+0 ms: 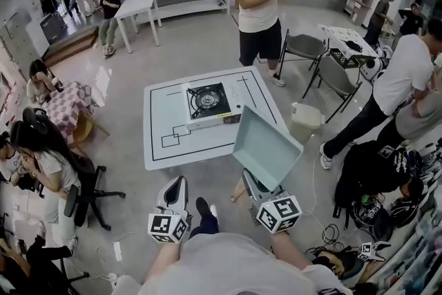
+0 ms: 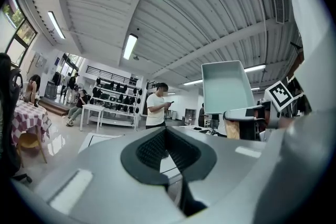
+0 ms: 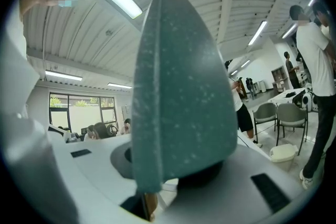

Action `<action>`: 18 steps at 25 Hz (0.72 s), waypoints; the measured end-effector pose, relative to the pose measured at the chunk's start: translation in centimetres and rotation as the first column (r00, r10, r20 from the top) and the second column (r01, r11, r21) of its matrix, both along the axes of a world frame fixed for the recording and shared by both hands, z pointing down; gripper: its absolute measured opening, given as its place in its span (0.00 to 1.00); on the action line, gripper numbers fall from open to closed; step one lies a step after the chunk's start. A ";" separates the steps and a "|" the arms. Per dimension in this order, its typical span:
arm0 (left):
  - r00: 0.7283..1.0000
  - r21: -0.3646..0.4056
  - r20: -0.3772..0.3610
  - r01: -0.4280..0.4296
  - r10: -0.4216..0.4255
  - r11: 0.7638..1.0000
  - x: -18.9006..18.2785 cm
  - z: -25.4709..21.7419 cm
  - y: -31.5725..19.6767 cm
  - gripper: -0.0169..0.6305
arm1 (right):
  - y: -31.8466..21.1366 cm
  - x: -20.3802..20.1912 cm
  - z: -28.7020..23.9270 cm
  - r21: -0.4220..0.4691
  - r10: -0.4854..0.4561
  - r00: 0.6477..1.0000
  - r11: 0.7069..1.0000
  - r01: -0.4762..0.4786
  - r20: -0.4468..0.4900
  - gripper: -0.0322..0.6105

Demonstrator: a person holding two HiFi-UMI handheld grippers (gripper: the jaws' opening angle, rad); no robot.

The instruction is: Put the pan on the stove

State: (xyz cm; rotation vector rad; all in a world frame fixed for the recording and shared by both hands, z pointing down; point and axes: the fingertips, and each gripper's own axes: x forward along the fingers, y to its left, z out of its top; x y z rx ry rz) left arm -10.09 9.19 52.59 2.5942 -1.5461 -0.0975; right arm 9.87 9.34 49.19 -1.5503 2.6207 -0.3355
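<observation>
A grey-green square pan (image 1: 266,145) is held up tilted in front of me, below the near right corner of the white table (image 1: 162,124). My right gripper (image 1: 250,184) is shut on its wooden handle (image 1: 239,191). In the right gripper view the pan (image 3: 181,92) fills the middle and the handle (image 3: 150,206) shows low between the jaws. The portable gas stove (image 1: 210,105) sits on the table's far half, its burner bare. My left gripper (image 1: 176,188) hangs beside the right one, shut and holding nothing; in its own view the jaws (image 2: 167,136) meet, with the pan (image 2: 227,86) up at the right.
A person in a white shirt (image 1: 259,0) stands beyond the table. Two grey chairs (image 1: 314,55) and a white bin (image 1: 304,119) are at the right, with people and bags (image 1: 376,173) further right. A seated person (image 1: 41,162) and office chair (image 1: 83,200) are at the left.
</observation>
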 end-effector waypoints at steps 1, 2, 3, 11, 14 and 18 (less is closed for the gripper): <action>1.000 0.003 0.001 -0.006 0.006 1.000 -0.4 0.2 -1.7 0.04 | -1.6 -0.5 0.2 -0.002 0.002 1.000 1.000 -0.002 -0.001 0.24; 1.000 0.004 0.002 -0.013 0.013 1.000 -0.9 0.3 -3.4 0.04 | -3.3 -1.0 0.3 -0.004 0.005 1.000 1.000 -0.005 -0.001 0.24; 1.000 0.003 0.005 -0.020 0.020 1.000 -1.4 0.4 -5.3 0.04 | -5.0 -1.5 0.4 -0.009 0.010 1.000 1.000 -0.010 0.001 0.24; 0.995 0.024 0.039 -0.094 0.093 0.995 -5.1 -1.1 -19.6 0.04 | -18.5 -6.1 -0.3 -0.026 0.042 0.999 0.999 -0.041 0.020 0.24; 0.992 0.033 0.048 -0.115 0.113 0.993 -5.9 -1.0 -23.3 0.04 | -22.1 -7.2 -0.2 -0.027 0.047 0.999 0.999 -0.047 0.025 0.24; 0.994 0.021 0.036 -0.105 0.104 0.994 -6.5 -0.5 -26.6 0.04 | -25.4 -7.7 0.1 -0.034 0.040 0.999 0.999 -0.039 0.018 0.23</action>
